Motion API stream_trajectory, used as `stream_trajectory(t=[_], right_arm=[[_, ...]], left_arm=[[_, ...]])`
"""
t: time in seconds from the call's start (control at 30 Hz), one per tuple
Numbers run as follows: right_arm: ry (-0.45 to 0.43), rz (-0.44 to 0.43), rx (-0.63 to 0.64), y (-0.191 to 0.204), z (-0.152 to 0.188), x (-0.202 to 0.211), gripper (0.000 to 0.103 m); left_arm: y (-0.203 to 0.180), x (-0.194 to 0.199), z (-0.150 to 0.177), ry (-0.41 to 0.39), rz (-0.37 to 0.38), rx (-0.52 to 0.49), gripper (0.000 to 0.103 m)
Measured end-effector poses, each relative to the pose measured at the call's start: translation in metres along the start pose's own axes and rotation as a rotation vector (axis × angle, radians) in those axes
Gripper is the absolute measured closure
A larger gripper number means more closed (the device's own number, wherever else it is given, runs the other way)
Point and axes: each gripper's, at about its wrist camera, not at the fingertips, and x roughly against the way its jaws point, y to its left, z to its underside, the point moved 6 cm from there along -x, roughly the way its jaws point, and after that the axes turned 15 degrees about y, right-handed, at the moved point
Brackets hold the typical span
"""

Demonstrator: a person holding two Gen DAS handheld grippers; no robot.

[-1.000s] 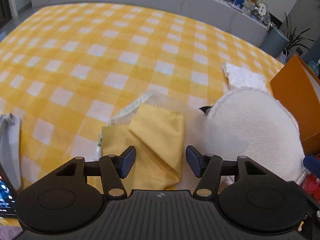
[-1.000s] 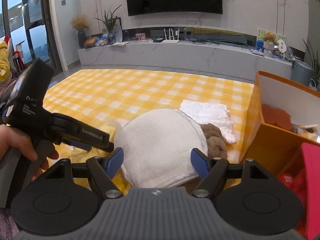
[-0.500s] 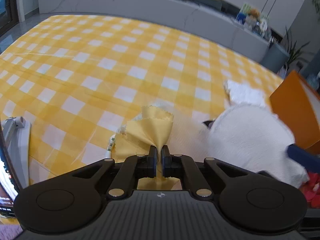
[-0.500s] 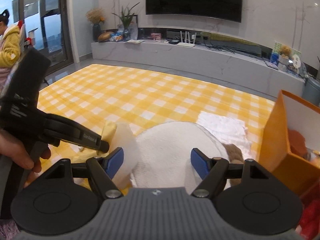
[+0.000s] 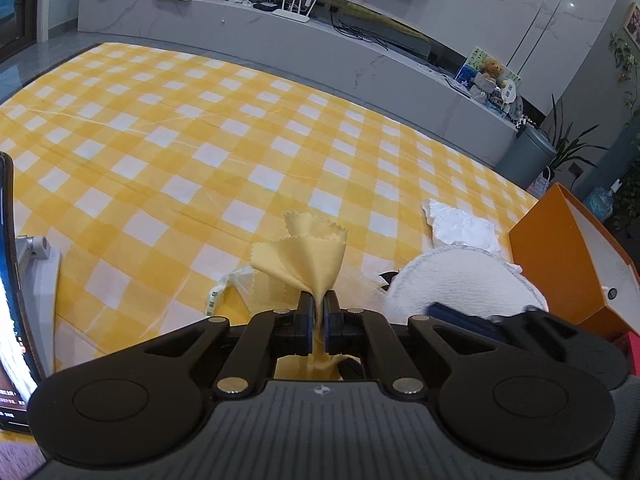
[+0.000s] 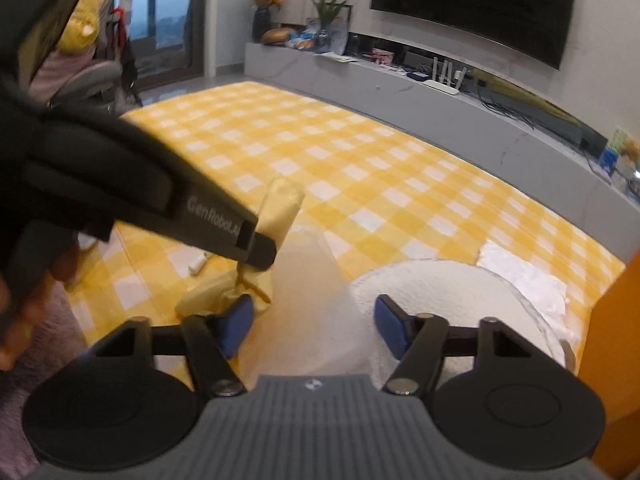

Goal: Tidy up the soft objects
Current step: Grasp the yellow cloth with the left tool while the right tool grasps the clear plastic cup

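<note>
My left gripper (image 5: 318,314) is shut on a yellow cloth (image 5: 308,252), which fans up out of the jaws above the checked tablecloth (image 5: 240,140). In the right wrist view the left gripper (image 6: 256,250) comes in from the left, with the yellow cloth (image 6: 280,208) hanging from it. A translucent plastic sleeve (image 6: 308,300) droops from the cloth between the fingers of my right gripper (image 6: 312,322). Its jaws are closing, and the pads stand apart from the film. A round white fluffy pad (image 6: 460,292) lies just right of it.
A crumpled white cloth (image 5: 460,224) lies behind the fluffy pad (image 5: 460,280). An orange box (image 5: 568,256) stands at the right table edge. A phone on a stand (image 5: 8,280) is at the far left. A hand (image 6: 24,312) grips the left tool.
The left gripper closed on the yellow cloth and lifted it off the table. The right gripper swung left from the fluffy pad to the plastic sleeve, and its jaws narrowed.
</note>
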Motion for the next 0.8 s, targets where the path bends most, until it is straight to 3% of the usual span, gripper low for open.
stream_trajectory(t=[0.23, 0.3, 0.43, 0.8], right_arm=[[0.037, -0.025, 0.060, 0.011, 0.000, -0.014, 0.067], [0.057, -0.031, 0.060, 0.012, 0.001, -0.019, 0.086], [0.079, -0.027, 0.042, 0.011, 0.004, -0.024, 0.102], [-0.029, -0.067, -0.052, -0.002, -0.001, 0.025, 0.103]], left_arm=[[0.001, -0.001, 0.001, 0.007, 0.024, 0.002, 0.098], [0.001, -0.001, 0.001, 0.006, 0.029, 0.005, 0.098], [0.001, 0.000, 0.001, 0.005, 0.030, 0.004, 0.098], [-0.003, 0.029, 0.006, -0.096, 0.053, 0.008, 0.098]])
